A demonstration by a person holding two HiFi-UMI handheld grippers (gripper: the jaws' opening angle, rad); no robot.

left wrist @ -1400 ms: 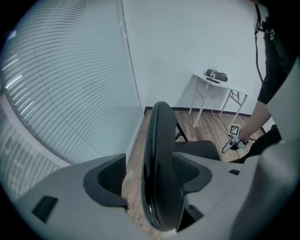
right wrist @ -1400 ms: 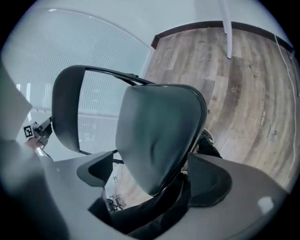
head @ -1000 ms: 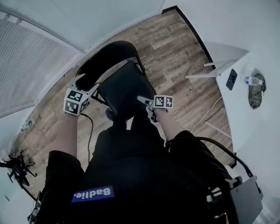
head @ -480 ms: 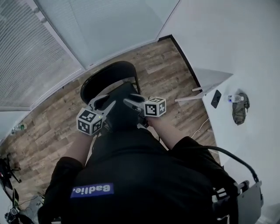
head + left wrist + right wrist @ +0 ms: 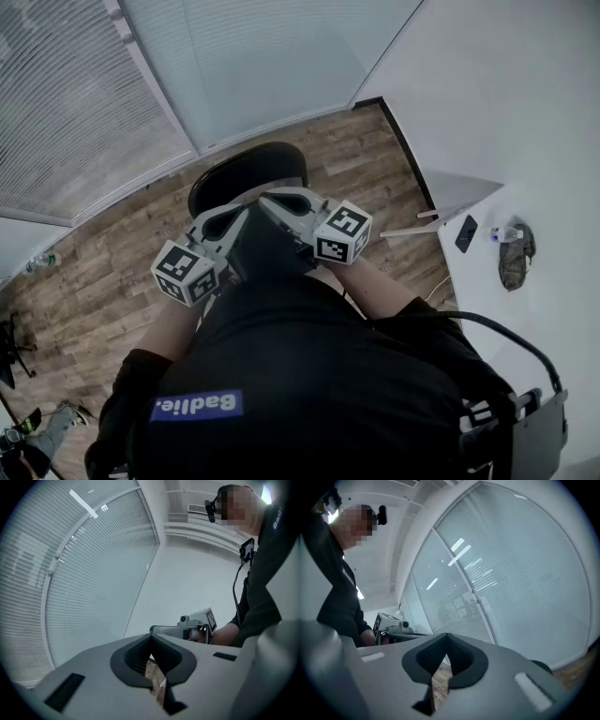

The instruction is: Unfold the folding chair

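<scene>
The black folding chair (image 5: 246, 169) stands on the wood floor (image 5: 103, 272) near the window blinds (image 5: 75, 112), straight ahead of the person. It seems opened out, though the tools hide most of its seat. The left tool (image 5: 150, 638) and right tool (image 5: 446, 640), raised side by side in front of it, have just been closing and are clenched on nothing.

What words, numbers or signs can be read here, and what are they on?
Nothing to quote.
Blue patch on the person's black top: white print, a personal tag, left unread.
Left cube and right cube: black-and-white square patterns, no words.
Bottle: label too small to read.
</scene>
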